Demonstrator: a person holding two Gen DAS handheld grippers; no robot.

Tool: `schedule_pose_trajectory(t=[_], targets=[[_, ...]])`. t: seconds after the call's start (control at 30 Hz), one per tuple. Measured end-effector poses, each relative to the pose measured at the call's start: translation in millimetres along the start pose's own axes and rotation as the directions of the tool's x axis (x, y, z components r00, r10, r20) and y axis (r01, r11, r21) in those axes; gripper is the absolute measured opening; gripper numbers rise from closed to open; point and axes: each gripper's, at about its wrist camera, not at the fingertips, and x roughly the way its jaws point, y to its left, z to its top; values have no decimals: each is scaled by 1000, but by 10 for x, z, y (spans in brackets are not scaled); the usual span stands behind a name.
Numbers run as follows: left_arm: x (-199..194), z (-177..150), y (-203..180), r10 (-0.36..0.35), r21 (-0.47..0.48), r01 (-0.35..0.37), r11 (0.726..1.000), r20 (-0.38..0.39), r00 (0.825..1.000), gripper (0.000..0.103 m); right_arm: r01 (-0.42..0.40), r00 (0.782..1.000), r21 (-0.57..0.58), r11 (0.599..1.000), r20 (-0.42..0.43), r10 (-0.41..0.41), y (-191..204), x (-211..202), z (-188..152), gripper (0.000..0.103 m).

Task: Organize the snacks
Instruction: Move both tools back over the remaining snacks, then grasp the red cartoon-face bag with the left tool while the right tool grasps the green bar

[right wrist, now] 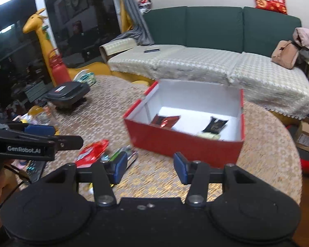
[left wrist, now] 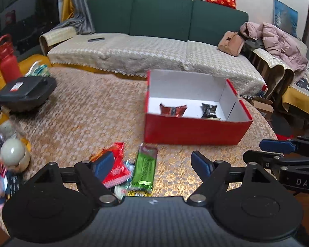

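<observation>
A red cardboard box [left wrist: 195, 132] [right wrist: 185, 144] with a white inside stands open on the round table. A red snack packet [left wrist: 172, 110] [right wrist: 164, 121] and a black one [left wrist: 209, 110] [right wrist: 216, 125] lie in it. Loose on the table in front of the box lie a red packet [left wrist: 115, 168] [right wrist: 92, 151] and a green packet [left wrist: 145, 168] [right wrist: 121, 153]. My left gripper [left wrist: 153, 164] [right wrist: 66, 136] hovers over these loose snacks, open wide with nothing between its pads. My right gripper [right wrist: 150, 168] [left wrist: 261, 151] is to the right of it, near the box's front wall, jaws apart and empty.
A black lidded container [left wrist: 26, 92], a red bottle [left wrist: 8, 61] and a clutter of small items with a pale egg-shaped object [left wrist: 13, 152] crowd the table's left side. A remote [right wrist: 34, 169] lies at the near left. A sofa [left wrist: 154, 49] stands behind, with cardboard boxes [right wrist: 307, 135] on the floor at right.
</observation>
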Motion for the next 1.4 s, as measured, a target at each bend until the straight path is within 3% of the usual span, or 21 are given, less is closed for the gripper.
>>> schedule_pose_trajectory(t=[0.43,0.67,0.9,1.1,1.2,1.27,1.3,1.33,1.4], targets=[[29,-566,624,42,-144,-51,988,-62,997,85,-54,993,-14,998,-108,52,373,243,-293,50],[264,-425,783,10,-182,-22,983,-68,998,87,-33,990,-37,999,-140,27,431,480,-279,50],[736,-208,1019,0,-251,-33,967,-130,992,87,-7,989,-51,999,-149,0,464,758,-154,50],[988,-107,1145,7,-273,-47,961,-148,989,87,-58,992,-67,996,-118,49,437,902,-146,51],[1114,-70,1163,2,-268,-46,962,-160,987,87,-54,987,-38,998,-152,48,402,1040,-106,53],[1226,-52,1170,-6,-261,-45,964,-190,982,87,-39,987,-55,998,-158,29,422,1137,-91,58],[1293,-45,1171,-2,-259,-52,964,-204,979,87,-31,985,-56,998,-171,21,420,1200,-80,89],[1352,-42,1175,2,-259,-59,964,-216,976,87,-33,984,-49,998,-176,24,419,1252,-77,101],[1472,-42,1178,7,-258,-70,964,-239,971,87,-37,981,-29,999,-192,31,421,1387,-46,103]])
